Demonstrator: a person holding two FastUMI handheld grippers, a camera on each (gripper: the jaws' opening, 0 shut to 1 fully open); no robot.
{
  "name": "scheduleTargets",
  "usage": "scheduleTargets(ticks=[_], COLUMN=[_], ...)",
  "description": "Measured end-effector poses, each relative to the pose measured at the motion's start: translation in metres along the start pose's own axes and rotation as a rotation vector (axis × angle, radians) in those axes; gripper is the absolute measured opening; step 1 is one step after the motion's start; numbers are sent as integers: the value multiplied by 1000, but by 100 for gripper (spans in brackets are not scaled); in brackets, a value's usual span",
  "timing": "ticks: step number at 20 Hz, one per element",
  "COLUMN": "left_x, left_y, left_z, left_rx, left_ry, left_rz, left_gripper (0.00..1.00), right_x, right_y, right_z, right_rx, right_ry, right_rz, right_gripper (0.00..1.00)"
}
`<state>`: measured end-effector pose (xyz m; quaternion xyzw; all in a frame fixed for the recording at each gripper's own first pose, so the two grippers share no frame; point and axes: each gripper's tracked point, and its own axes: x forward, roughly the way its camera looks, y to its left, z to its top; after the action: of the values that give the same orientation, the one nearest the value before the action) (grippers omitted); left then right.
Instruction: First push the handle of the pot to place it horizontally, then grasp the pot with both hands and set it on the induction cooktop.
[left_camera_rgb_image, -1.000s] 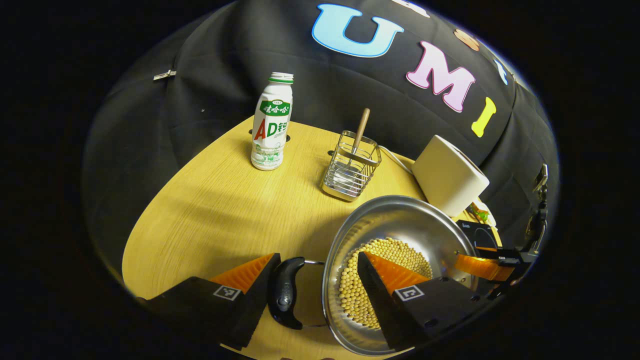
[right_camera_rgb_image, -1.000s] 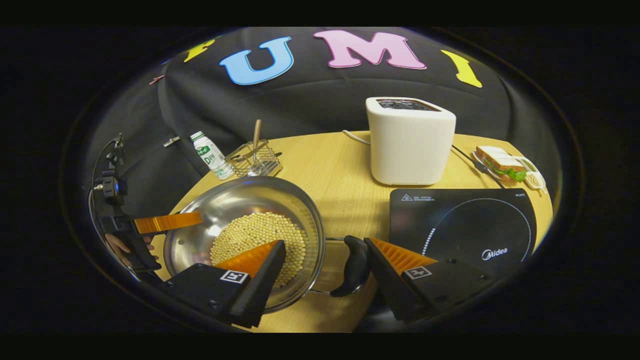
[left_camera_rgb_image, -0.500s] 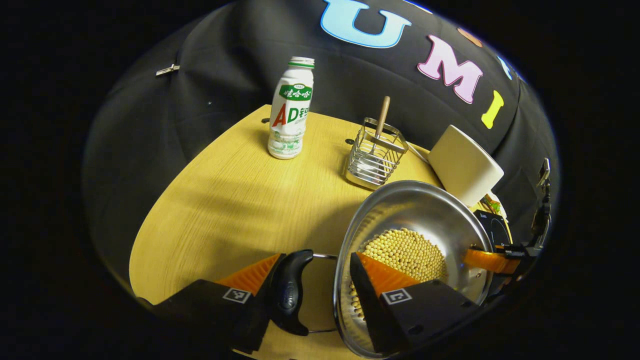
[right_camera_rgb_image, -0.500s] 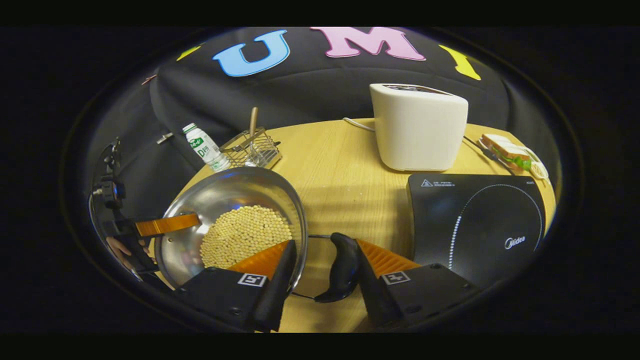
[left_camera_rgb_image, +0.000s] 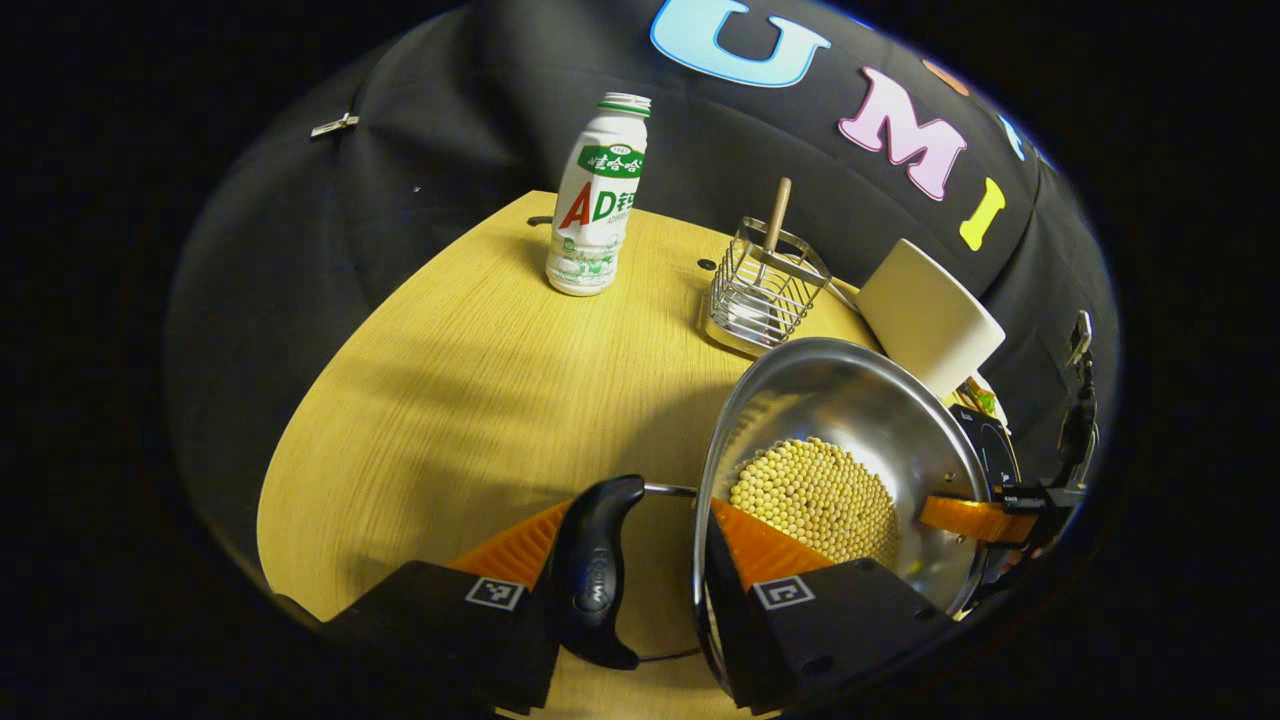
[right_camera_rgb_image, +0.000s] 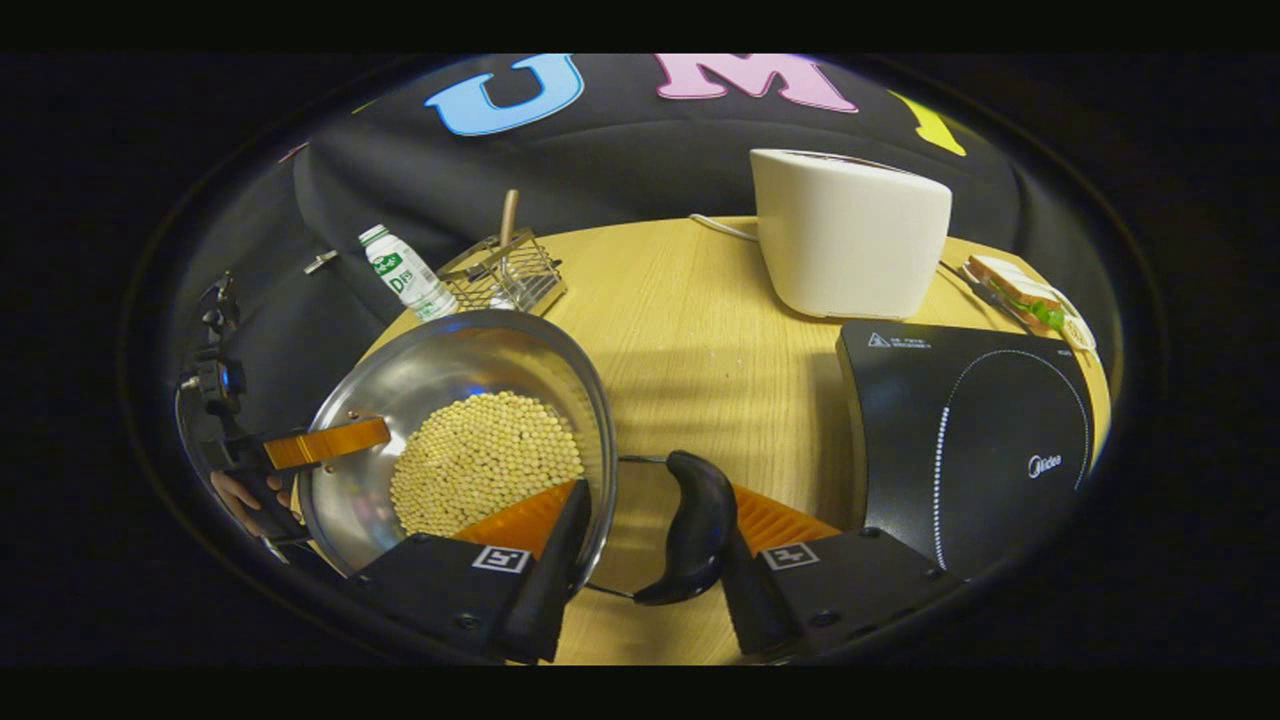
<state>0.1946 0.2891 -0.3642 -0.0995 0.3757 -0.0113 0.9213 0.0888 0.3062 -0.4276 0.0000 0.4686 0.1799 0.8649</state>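
The pot (right_camera_rgb_image: 470, 430), full of yellow beans (right_camera_rgb_image: 480, 460), hangs tilted above the table (right_camera_rgb_image: 690, 330), left of the induction cooktop (right_camera_rgb_image: 970, 430). The right gripper (right_camera_rgb_image: 650, 545) clamps its rim and black handle (right_camera_rgb_image: 695, 540); the left gripper (left_camera_rgb_image: 640, 555) clamps the opposite rim and handle (left_camera_rgb_image: 595, 570).

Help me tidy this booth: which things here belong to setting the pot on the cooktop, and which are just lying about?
In the job: pot, its beans, induction cooktop, left gripper, right gripper.
Lying about: bottle, wire rack, toaster, sandwich.
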Motion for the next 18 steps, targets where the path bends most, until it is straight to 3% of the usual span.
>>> scheduleTargets(ticks=[8, 18], left_x=[-5, -45], left_y=[0, -8], left_z=[-5, -3], left_rx=[-27, -58], left_ry=[-2, -29], left_rz=[5, 44], left_gripper=[63, 59], right_x=[-1, -31], right_y=[-1, 7], right_z=[2, 13], right_rx=[28, -13], right_ry=[23, -2], right_rz=[5, 45], right_gripper=[59, 58])
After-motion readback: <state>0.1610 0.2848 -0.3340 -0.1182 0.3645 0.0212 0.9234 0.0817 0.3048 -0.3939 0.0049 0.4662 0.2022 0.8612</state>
